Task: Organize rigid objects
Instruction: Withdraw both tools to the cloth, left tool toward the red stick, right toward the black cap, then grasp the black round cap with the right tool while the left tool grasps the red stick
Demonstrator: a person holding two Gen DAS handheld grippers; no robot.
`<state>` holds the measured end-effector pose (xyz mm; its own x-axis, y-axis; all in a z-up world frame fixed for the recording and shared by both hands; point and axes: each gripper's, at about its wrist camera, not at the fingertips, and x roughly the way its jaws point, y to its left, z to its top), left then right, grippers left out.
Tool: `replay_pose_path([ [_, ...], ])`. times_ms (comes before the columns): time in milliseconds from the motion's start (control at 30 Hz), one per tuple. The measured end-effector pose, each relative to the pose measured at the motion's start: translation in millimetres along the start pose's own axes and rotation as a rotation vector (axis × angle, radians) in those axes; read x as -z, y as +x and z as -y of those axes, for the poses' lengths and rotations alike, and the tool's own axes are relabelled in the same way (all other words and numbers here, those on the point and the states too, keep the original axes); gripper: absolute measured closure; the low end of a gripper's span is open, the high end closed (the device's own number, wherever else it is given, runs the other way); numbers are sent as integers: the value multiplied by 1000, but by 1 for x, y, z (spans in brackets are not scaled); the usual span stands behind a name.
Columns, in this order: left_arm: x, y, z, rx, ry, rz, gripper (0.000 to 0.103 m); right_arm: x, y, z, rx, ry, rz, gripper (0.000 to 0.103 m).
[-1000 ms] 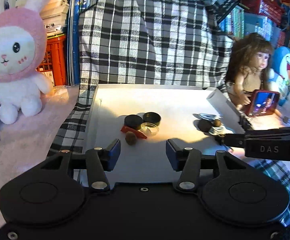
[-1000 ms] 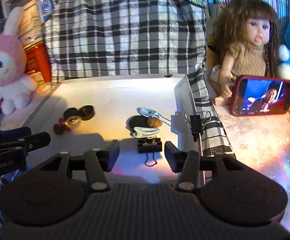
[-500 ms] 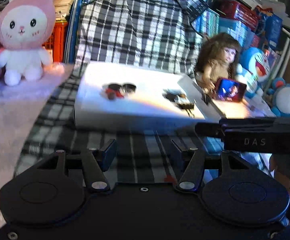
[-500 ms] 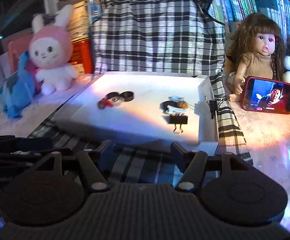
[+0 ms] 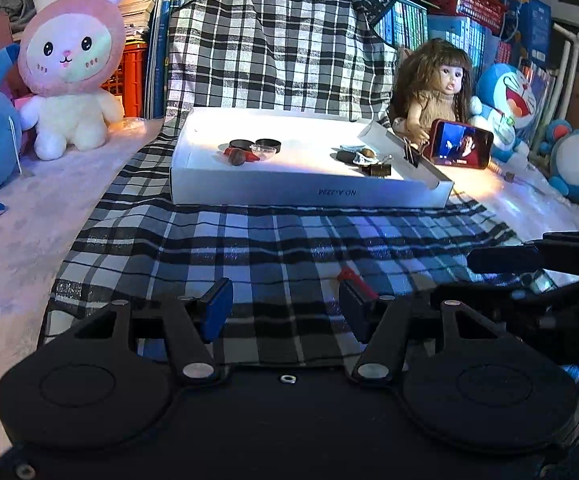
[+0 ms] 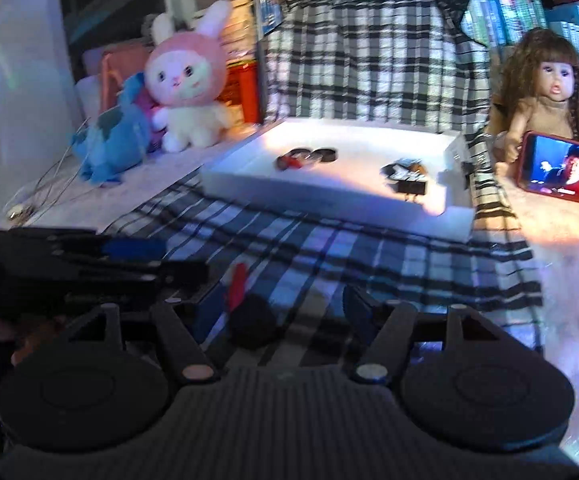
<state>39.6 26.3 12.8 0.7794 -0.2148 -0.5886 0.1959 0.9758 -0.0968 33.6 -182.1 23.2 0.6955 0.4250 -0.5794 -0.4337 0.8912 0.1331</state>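
Both grippers are back off the white tray (image 5: pixel 309 190), hovering over the plaid cloth (image 5: pixel 273 240) in front of it.

L gripper (image 5: pixel 285 308): jaws part-open, nothing betw them. R gripper (image 6: pixel 285 308): jaws wide, nothing held; a blurry dark/red bit shows near its L pad, can't tell what.

Task items sit inside the tray in 2 clusters:
- Left grp: two black caps (image 5: pixel 255 145), a clear dish (image 5: pixel 263 151), a red piece and a brown nut (image 5: pixel 236 158), all touching or just beside each other.
- Right grp near the R wall: dark disc, hair clip, nut and a black binder clip (image 5: pixel 381 170). Another binder clip (image 5: pixel 409 156) is clamped on the R tray wall.

Looks like a gap betw picks, or sorting is near done; can't tell which.

If going back in:
- Come over the front wall high enough to clear the rim, then drop.
- Take one item at a time and pinch the flat caps across their edge.
- The round nut will prob roll, so close slow and centered.
- Keep the L and R tools apart; they sit close now.

Bunny plush (image 5: pixel 69 64), doll (image 5: pixel 437 96) and phone (image 5: pixel 461 144) are not task items; leave them.
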Motion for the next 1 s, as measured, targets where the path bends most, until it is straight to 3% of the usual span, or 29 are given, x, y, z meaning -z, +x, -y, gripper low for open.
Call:
replay_pose_path([
  [267, 5, -1, 5, -5, 49, -3, 46, 13, 13, -13, 4, -55, -45, 49],
  [400, 6, 2, 7, -5, 54, -13, 46, 16, 18, -11, -9, -23, -46, 57],
  [467, 6, 4, 8, -6, 55, -16, 46, 16, 18, -9, 1, -5, -34, 66],
  [1000, 14, 12, 40, -16, 198, 7, 46, 25, 4, 23, 156, 107, 19, 66],
])
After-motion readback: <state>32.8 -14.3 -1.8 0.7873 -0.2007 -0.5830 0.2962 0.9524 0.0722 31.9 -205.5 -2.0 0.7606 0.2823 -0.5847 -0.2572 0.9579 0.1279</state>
